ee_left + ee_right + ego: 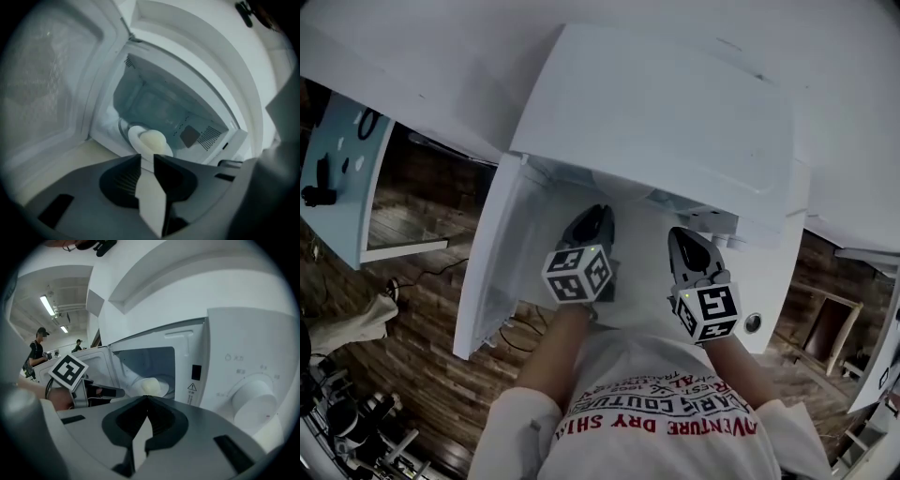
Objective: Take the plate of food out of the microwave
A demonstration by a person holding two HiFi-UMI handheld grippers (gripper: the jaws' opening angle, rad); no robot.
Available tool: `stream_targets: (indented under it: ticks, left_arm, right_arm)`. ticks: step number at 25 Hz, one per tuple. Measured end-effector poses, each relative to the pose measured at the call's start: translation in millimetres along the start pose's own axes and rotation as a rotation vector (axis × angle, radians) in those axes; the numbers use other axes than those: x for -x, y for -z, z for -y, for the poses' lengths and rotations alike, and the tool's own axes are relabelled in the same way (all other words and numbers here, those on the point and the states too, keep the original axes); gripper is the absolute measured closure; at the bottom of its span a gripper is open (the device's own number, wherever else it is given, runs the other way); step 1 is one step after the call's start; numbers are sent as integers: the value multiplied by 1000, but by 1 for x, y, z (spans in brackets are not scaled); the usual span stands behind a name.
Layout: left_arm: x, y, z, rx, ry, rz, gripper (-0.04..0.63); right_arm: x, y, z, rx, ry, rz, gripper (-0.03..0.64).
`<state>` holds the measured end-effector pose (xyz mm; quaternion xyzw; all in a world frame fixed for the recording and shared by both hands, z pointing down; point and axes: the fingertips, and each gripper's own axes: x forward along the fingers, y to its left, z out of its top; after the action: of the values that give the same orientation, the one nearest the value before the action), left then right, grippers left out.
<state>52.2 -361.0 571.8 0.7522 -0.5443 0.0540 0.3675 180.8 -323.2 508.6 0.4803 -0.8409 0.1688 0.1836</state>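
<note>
A white plate (136,137) carrying a pale mound of food (153,139) sits inside the open white microwave (656,112), near the front of its cavity. From the right gripper view the food (151,386) shows through the opening. In the head view the microwave's top hides the plate. My left gripper (147,158) points at the plate from just outside the opening, its jaws a narrow gap apart with nothing between them. My right gripper (146,399) hangs beside it to the right, jaw tips touching and empty. Both the left gripper (595,214) and the right gripper (682,234) sit before the cavity.
The microwave door (492,253) stands swung open on the left. A control dial (251,399) sits on the panel right of the cavity. A wooden floor (422,347) lies below. Two people (36,352) stand far off at the left.
</note>
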Motion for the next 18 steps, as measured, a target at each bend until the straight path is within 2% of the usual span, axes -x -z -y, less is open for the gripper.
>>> stream_targets:
  ticks: [1,2,9,14,18]
  left_arm:
    - [-5,0,-3,58,16,-8,504]
    - [-9,1,-5,114,30,-14,482]
    - [-32,1,-18,402,77,-31,480]
    - [-45,0,-14,539,112,-46,479]
    - [-52,3,-18,698,102,-59,485]
  right_arm:
    - [-2,2,1,2,2,-7,607]
    - [-3,5,2,2,4,-14,607]
    - [-10,15,4,4,12,-50,607]
    - [-12,19,6,15,19,-65,607]
    - [-11,21,8,-1,21,-76,606]
